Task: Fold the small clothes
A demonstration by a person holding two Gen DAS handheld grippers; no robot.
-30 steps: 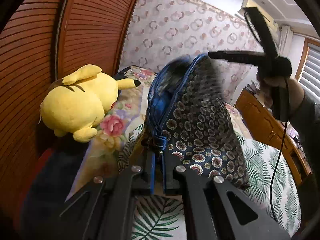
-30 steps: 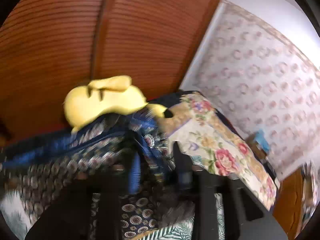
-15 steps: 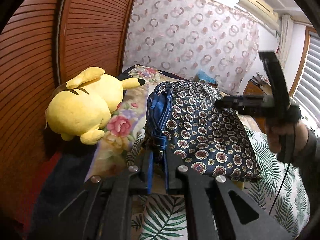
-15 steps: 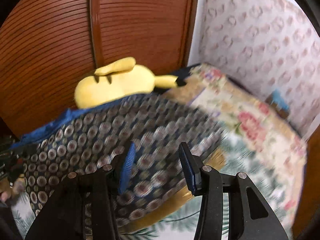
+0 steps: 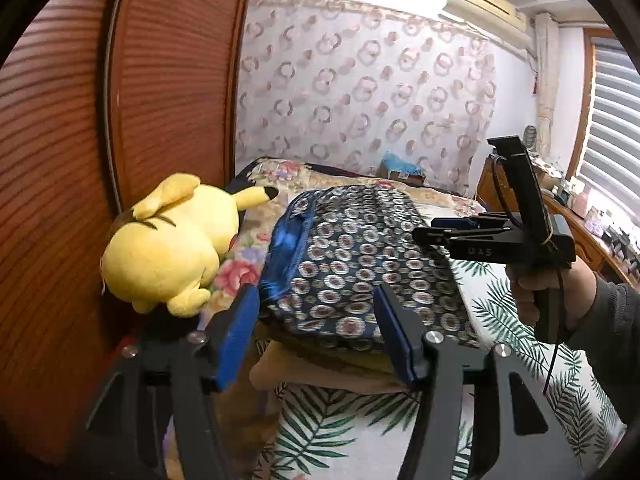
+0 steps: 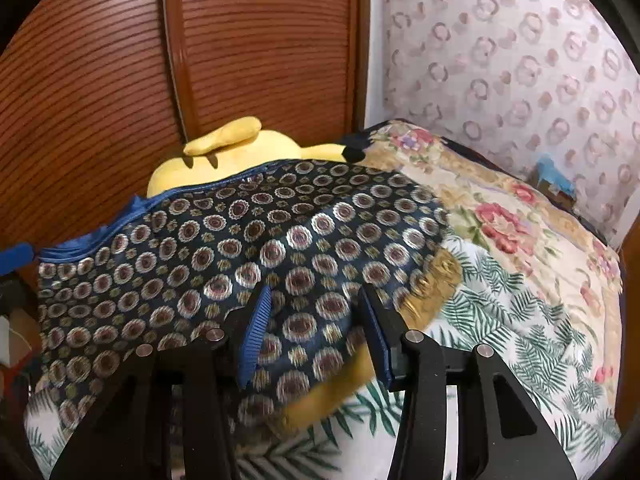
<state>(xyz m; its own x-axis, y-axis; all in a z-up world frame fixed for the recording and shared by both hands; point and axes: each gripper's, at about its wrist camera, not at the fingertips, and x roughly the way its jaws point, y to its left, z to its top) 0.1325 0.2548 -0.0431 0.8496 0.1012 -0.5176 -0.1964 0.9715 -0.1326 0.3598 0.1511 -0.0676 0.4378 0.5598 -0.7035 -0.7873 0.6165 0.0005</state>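
- The left wrist view looks down along its fingers, close over the bed [image 5: 500, 312].
- The right wrist view does too.
- Both show the patterned cloth [image 5: 360, 256] and the yellow plush toy [image 5: 168, 248].

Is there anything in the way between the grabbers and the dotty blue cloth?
No, nothing visible. The dotty blue cloth lies folded on the bed, right in front of the open left gripper, whose jaws have just been opening. The open right gripper hangs over it. The yellow plush toy sits off to the side.

Garment [image 5: 360, 256] on bed [image 5: 500, 320], plush toy [image 5: 168, 244] left, w/ wardrobe [image 5: 60, 160] behind.
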